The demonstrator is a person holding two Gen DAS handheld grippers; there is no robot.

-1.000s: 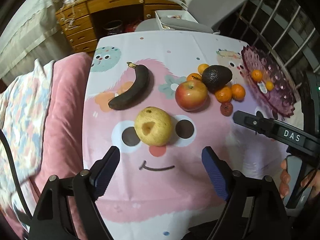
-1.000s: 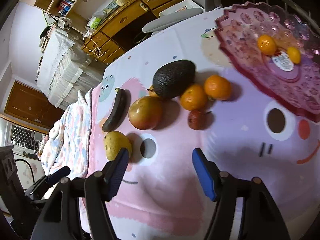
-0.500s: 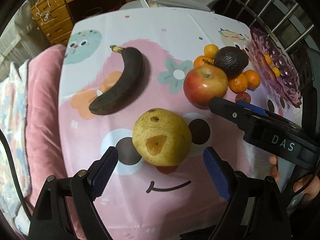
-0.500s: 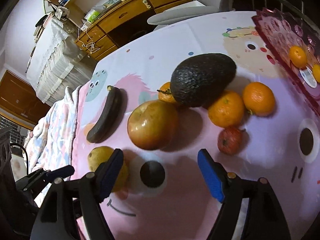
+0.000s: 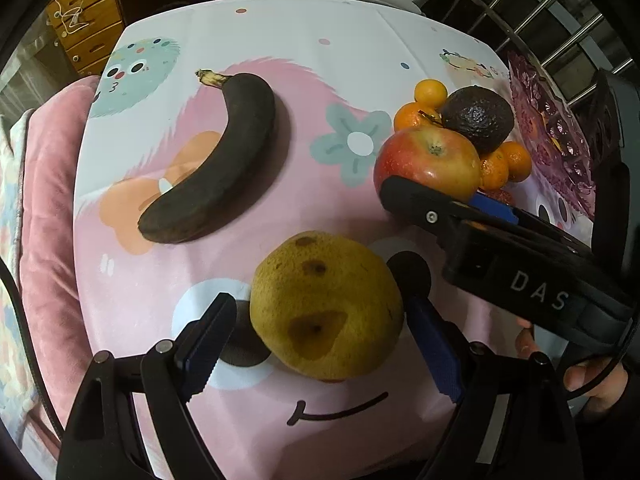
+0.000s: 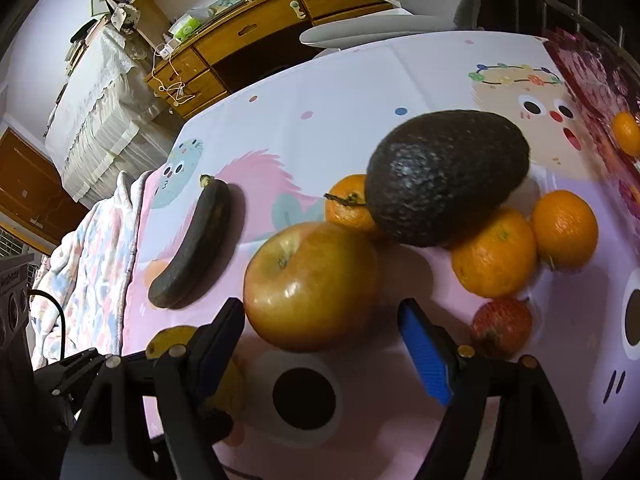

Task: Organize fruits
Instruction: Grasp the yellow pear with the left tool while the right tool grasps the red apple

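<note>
we judge the step in hand to be a double reach: each tool lines up on one fruit before any grasp. the left tool [image 5: 316, 338] has its jaws apart, straddling the yellow-brown bruised fruit [image 5: 326, 306] that sits on the counter [image 5: 320, 40] over the printed face; a gap shows at each pad, so no contact yet. the right tool [image 6: 322, 338] is also spread wide, with the apple [image 6: 312, 286] just ahead of and partly between its fingertips, not gripped. the purple dish [image 5: 556, 136], at the counter's far right edge, already holds a small orange [image 6: 626, 133]; we take it as the likely destination. the avocado [image 6: 446, 178] rests on the mandarins [image 6: 496, 254] directly behind the apple, and a small red fruit [image 6: 502, 326] lies just right of the right tool. the blackened banana [image 5: 216, 160] lies well apart to the left. next move, in our judgement: advance slightly, close on the widest part of each fruit, then lift straight; pulling the apple may let the avocado roll. pose: both tools are low and tilted down toward the cloth, the right one crossing the left view, and fingers of the right hand [image 5: 592, 384] show on its grip.
</note>
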